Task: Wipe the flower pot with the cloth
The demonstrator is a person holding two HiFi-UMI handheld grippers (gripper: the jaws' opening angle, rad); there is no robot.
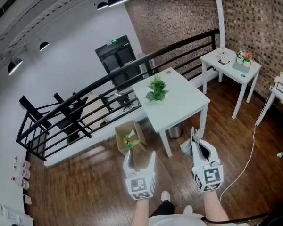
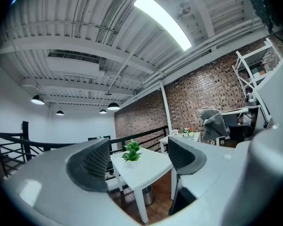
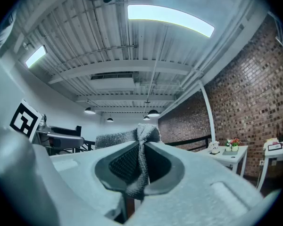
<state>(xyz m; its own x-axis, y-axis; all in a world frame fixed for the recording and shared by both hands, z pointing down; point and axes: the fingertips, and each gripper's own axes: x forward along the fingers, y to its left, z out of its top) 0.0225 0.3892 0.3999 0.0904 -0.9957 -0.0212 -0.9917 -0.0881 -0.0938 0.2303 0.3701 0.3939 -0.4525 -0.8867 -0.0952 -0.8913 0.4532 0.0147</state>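
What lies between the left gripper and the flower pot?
Head view: wooden floor with an open cardboard box, then bare white tabletop, separate the left gripper from the flower pot.

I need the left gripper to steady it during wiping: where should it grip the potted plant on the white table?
Take the potted plant low, on the pot under the leaves, with the left gripper coming in level from the table's near side. The foliage spreads over the top, so a grip from above would likely crush leaves.
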